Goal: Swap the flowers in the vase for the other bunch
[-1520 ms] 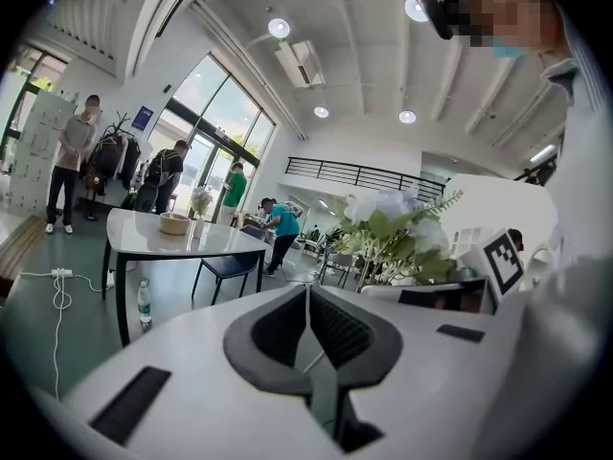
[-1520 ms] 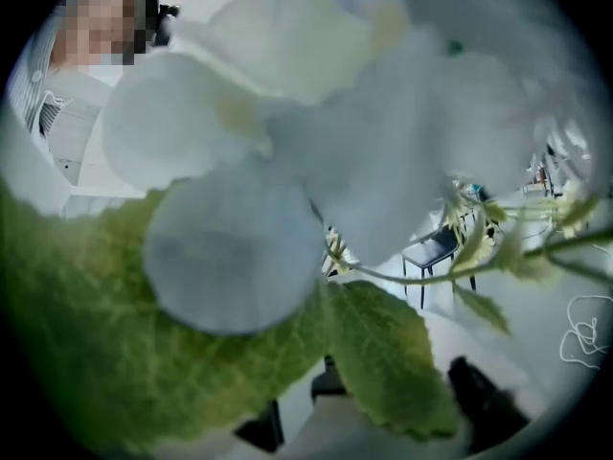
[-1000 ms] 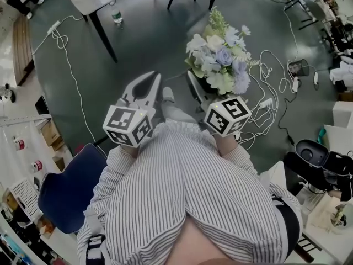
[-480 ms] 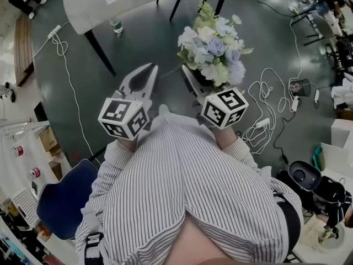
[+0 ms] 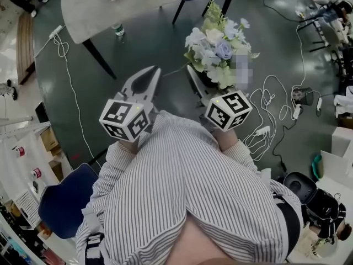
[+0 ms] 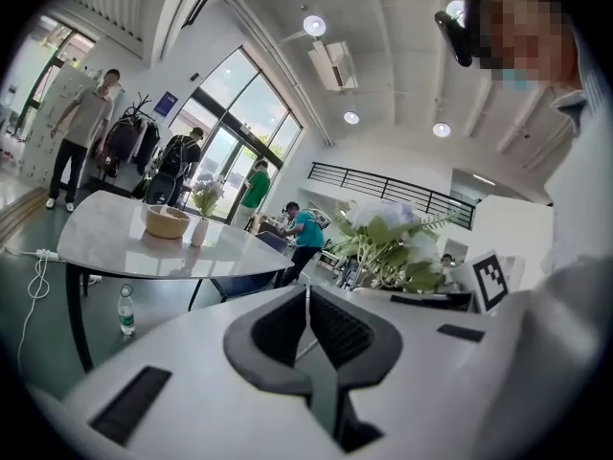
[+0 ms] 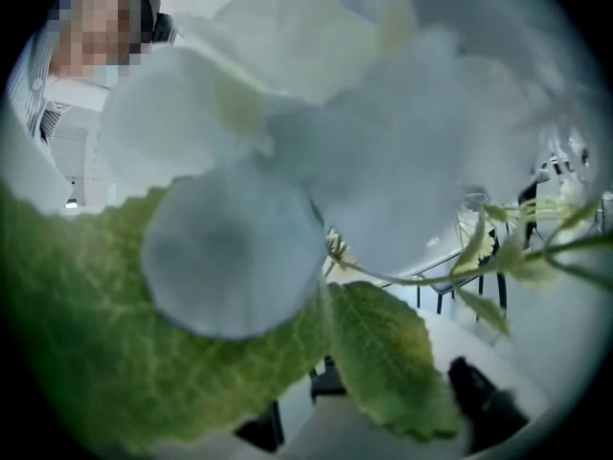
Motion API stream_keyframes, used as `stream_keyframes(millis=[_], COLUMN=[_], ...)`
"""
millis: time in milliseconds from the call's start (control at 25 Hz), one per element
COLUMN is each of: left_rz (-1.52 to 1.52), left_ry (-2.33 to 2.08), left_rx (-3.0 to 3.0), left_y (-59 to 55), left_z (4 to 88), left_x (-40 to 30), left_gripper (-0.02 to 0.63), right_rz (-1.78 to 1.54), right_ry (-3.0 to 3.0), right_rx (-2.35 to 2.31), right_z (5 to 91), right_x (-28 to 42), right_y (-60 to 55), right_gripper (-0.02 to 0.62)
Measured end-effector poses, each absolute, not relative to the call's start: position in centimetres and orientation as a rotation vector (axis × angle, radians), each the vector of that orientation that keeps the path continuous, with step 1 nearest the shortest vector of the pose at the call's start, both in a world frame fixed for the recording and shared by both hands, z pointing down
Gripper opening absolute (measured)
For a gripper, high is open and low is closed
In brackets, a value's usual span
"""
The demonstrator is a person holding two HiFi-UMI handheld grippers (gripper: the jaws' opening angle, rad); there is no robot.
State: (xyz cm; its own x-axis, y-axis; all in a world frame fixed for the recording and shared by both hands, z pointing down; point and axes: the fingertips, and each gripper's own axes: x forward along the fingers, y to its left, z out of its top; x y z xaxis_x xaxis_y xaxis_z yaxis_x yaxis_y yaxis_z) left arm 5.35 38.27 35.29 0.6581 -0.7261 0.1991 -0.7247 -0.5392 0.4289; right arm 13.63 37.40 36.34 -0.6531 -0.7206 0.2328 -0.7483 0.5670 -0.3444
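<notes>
**Where the cameras look**

The head camera looks steeply down on the left hand-held gripper and the right hand-held gripper. The left gripper view looks level toward the far tabletop. The right gripper view is so near the flowers that they fill it. All three views show them.

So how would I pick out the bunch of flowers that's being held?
Look below the white table, over the dark floor. The right gripper holds the bunch there: white and pale blue blooms with green leaves, while the left gripper beside it is shut and empty.
</notes>
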Motion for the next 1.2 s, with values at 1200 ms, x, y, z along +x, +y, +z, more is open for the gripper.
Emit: stream_keyframes(millis=[1200], left_rz=[0.039], left_ry=[-1.010], left_rx=[2.385], left_y=[11.8], left_z=[36.5], left_x=[-0.7], left_gripper=[0.021], right_rz=[0.613], right_ry=[-2.651], right_rx=[1.393], right_z=[36.8], right_x=[7.9], right_y=[11.9], right_gripper=[0.032])
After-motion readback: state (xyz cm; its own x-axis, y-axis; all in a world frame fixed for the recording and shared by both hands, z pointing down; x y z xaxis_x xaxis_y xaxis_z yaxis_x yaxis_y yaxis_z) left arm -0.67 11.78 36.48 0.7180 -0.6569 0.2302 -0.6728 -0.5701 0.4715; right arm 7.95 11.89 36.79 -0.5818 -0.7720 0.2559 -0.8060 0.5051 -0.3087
